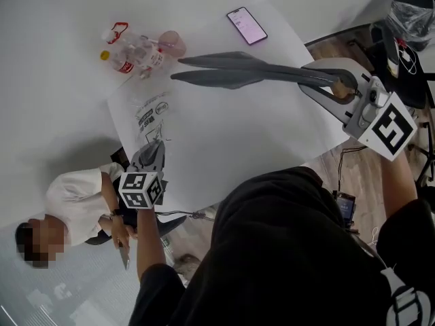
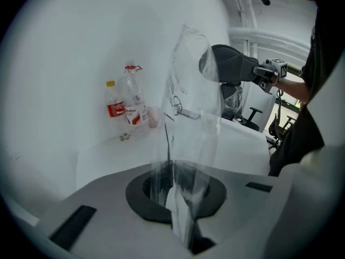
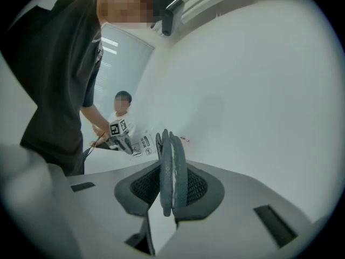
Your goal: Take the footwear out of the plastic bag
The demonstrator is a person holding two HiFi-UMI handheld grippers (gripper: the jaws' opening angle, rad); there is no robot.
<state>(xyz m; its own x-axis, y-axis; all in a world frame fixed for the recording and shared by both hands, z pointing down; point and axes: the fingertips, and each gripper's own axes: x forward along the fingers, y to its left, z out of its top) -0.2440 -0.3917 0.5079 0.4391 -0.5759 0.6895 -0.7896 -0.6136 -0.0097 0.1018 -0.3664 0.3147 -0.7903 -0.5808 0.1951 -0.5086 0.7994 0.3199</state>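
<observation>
**Left gripper** (image 2: 180,204): jaws clenched on one end of the plastic bag (image 2: 191,112); pinning it here probably anchors the clear film so that its contents can be pulled free. In the left gripper view the bag stands up from the jaws, limp and see-through, and looks empty. The left forearm reaches forward from the person's body; the gripper tilts downward toward the table (image 1: 272,134).

**Footwear** (image 1: 224,70): a pair of flat grey soles pressed face to face and held above the table. Their tips are near the bag's far end but, judging from the head view, outside it; the removal looks essentially done.

**Right gripper** (image 3: 171,196): jaws clamped on one end of the pair, apart only by the thickness of the two soles; gripping both at once keeps them together. The right arm stretches out to the person's right; the gripper is close to level, and the footwear projects leftward toward the bag.
</observation>
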